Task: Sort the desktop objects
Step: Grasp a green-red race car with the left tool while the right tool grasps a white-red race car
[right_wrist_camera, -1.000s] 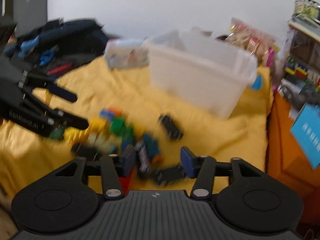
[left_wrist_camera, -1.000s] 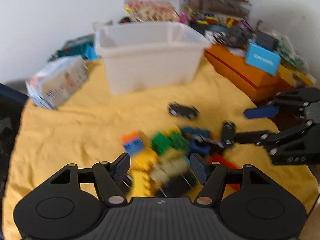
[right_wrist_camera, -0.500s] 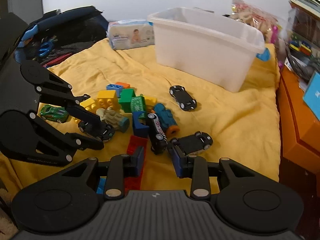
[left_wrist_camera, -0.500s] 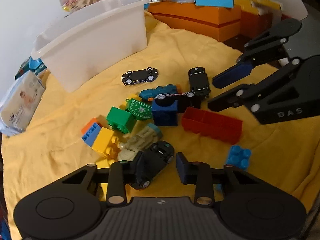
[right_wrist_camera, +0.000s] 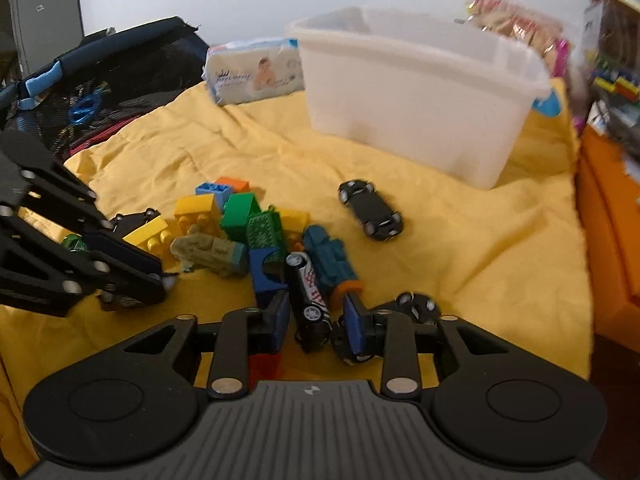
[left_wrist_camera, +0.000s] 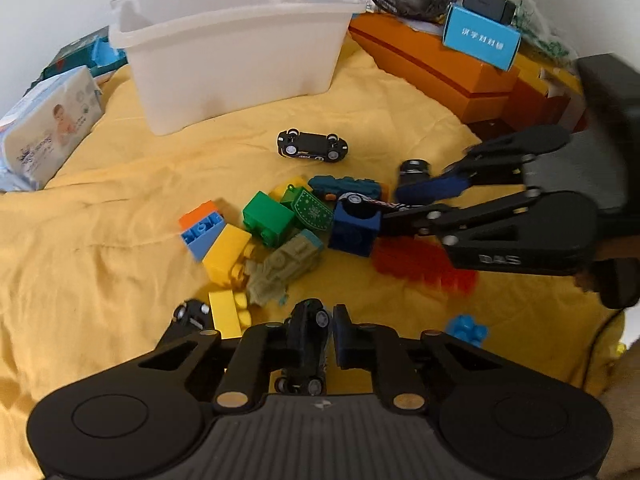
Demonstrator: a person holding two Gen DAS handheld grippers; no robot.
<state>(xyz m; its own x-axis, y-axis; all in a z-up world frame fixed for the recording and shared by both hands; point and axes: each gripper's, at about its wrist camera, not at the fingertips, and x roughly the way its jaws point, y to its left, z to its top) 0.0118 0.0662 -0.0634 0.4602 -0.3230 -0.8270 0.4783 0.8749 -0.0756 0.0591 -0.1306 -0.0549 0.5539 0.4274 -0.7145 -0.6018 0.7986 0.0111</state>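
- On the yellow cloth (left_wrist_camera: 100, 240) over the table, toys lie in a loose pile in front of the white plastic bin (left_wrist_camera: 236, 52); no toys show in the part of the bin's interior that is visible.
- Left gripper (left_wrist_camera: 310, 334): half a second ago its fingers stood apart with a dark toy car (left_wrist_camera: 306, 344) just ahead of them. Now the fingers are drawn in on both flanks of that car; the car sits lengthwise between the pads, nose pointing forward. Judged grasped, not yet lifted clear of the cloth.
- Right gripper (right_wrist_camera: 316, 316): half a second ago it hovered wider over the pile. Now it is lower and its fingers bracket the black car with checkered stripe (right_wrist_camera: 309, 300), a gap visible on each side. Judged partly open, holding nothing. A second black car (right_wrist_camera: 384, 320) lies touching the outside of its right finger.
- Untouched: upturned black car (left_wrist_camera: 312, 146) alone between pile and bin; teal train (left_wrist_camera: 346, 188), olive train (left_wrist_camera: 286, 268), green block (left_wrist_camera: 266, 218), navy block (left_wrist_camera: 354, 230), red brick (left_wrist_camera: 424, 266), yellow blocks (left_wrist_camera: 228, 254).
- Meaning: sorting appears at its start. Both grippers commit to cars at once, so cars look like the first category.
- Risk: neighbouring car may drag along when right gripper closes.
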